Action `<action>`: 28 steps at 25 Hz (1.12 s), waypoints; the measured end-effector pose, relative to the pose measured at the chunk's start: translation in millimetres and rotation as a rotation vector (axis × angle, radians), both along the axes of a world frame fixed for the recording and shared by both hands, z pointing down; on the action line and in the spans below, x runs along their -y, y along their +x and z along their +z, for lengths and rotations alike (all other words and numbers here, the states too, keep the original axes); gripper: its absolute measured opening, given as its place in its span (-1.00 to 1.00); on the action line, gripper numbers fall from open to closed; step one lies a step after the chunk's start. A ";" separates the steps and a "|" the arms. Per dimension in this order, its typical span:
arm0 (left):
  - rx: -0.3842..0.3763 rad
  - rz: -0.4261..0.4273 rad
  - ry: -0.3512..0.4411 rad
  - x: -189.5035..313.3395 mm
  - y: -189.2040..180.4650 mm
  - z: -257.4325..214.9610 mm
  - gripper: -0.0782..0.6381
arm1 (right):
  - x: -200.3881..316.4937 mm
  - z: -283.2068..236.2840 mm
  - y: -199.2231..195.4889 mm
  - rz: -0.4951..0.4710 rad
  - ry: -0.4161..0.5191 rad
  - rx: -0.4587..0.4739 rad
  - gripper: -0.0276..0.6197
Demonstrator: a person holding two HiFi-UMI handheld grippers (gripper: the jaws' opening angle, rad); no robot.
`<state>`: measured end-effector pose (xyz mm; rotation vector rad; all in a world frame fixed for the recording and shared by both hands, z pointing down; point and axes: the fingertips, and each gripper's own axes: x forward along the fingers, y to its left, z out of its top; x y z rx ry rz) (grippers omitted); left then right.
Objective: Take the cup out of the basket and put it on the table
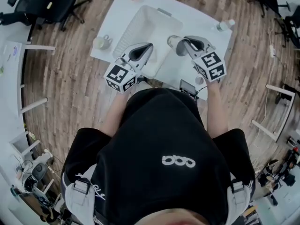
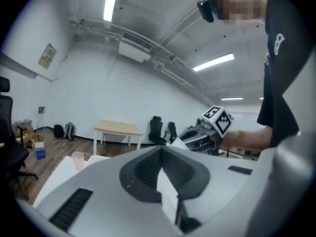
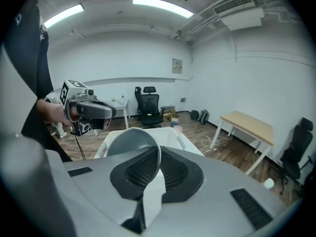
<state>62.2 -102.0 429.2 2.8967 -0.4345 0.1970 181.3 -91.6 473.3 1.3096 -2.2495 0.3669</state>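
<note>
Grey cup [image 1: 174, 41] sits clamped by its rim in the right gripper [image 1: 182, 44], clear of the basket [image 1: 159, 14]; the left gripper [image 1: 148, 46] is closed, empty. Next, I'd judge, comes setting it upright on the bare surface [image 1: 211, 25].

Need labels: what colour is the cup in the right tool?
Pale grey cup; the right gripper view shows it best.

No readable text (wall sign [image 3: 177, 65] illegible).

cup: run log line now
cup in right gripper jaws, aloft near basket | left gripper shut, empty | table: not yet
</note>
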 end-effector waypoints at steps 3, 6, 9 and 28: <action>0.002 0.062 0.001 -8.6 21.8 0.0 -0.76 | -21.1 -0.2 31.1 0.090 0.002 0.004 -0.81; 0.006 0.109 0.001 -19.6 40.4 0.7 -0.76 | -42.5 0.8 56.3 0.162 0.000 0.006 -0.81; 0.013 0.152 0.006 -29.8 58.7 1.1 -0.76 | -63.4 3.2 78.8 0.228 -0.002 0.008 -0.81; 0.039 0.213 -0.004 -70.4 98.9 2.1 -0.76 | -85.6 65.3 153.5 0.310 -0.149 -0.010 -0.81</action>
